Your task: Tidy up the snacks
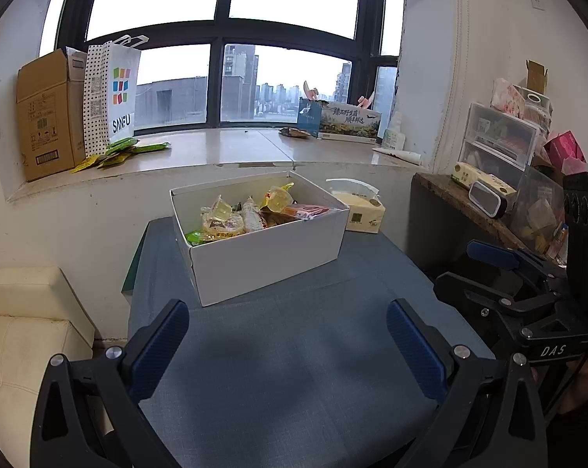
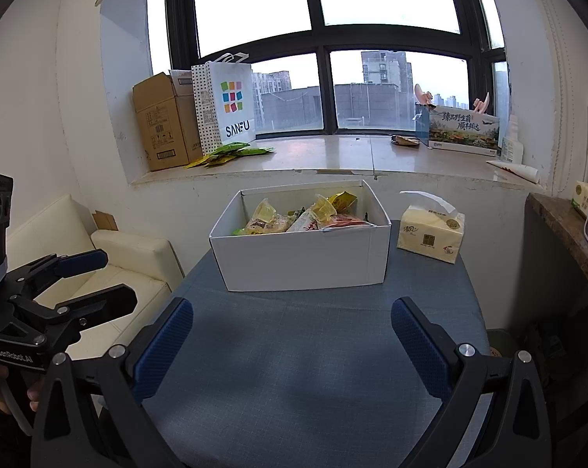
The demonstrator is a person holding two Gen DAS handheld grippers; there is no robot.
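A white cardboard box [image 1: 270,261] stands on the blue-grey table [image 1: 294,351] and holds several wrapped snacks [image 1: 247,214]. It also shows in the right wrist view [image 2: 301,261] with the snacks [image 2: 305,218] inside. My left gripper [image 1: 288,335] is open and empty, a little in front of the box. My right gripper [image 2: 292,335] is open and empty, also in front of the box. The right gripper shows from the side in the left wrist view [image 1: 473,269], and the left gripper shows in the right wrist view [image 2: 114,277].
A tissue pack [image 2: 430,234] sits right of the box. The windowsill [image 1: 223,152] holds green snack packets [image 1: 118,152], a brown carton [image 1: 48,113], a SANFU bag [image 1: 114,97] and a printed box [image 1: 348,123]. A cream sofa [image 2: 110,269] is left, a cluttered shelf [image 1: 489,195] right.
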